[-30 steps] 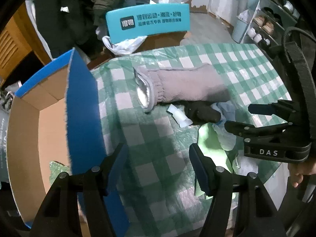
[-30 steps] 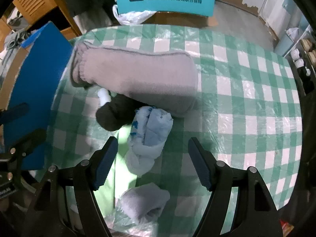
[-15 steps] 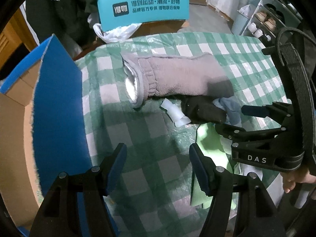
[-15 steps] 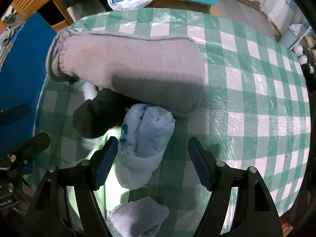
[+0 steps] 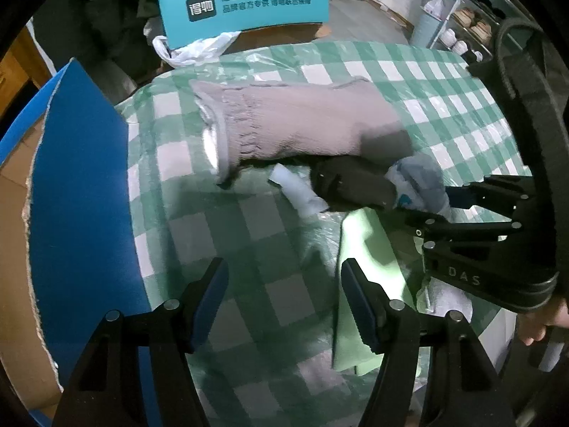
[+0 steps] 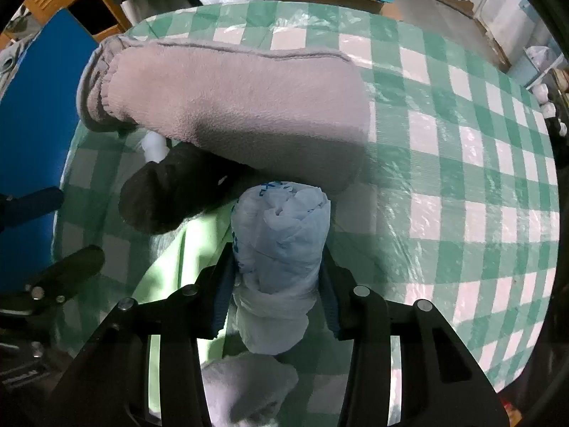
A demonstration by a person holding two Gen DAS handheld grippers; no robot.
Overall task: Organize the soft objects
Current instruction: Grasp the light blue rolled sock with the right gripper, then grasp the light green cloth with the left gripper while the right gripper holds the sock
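Observation:
A rolled white-and-blue cloth bundle [image 6: 281,242] lies on the green checked table [image 6: 462,178]. My right gripper [image 6: 277,277] is shut on this bundle; it also shows in the left wrist view [image 5: 419,181]. A large grey fleece mitt [image 6: 231,106] lies behind it, also in the left wrist view [image 5: 302,124]. A dark sock [image 6: 167,192] lies beside the bundle, over a light green cloth [image 6: 174,259]. A grey rolled cloth [image 6: 245,388] lies under my right gripper. My left gripper [image 5: 281,291] is open and empty above the table.
An open cardboard box with a blue flap [image 5: 78,195] stands at the table's left edge. A teal chair back [image 5: 245,0] and a white plastic bag [image 5: 192,48] are behind the table. A small white item [image 5: 295,192] lies by the dark sock.
My right gripper moved forward around the white-and-blue bundle and closed on it. My left gripper moved right, away from the box and toward the table's middle.

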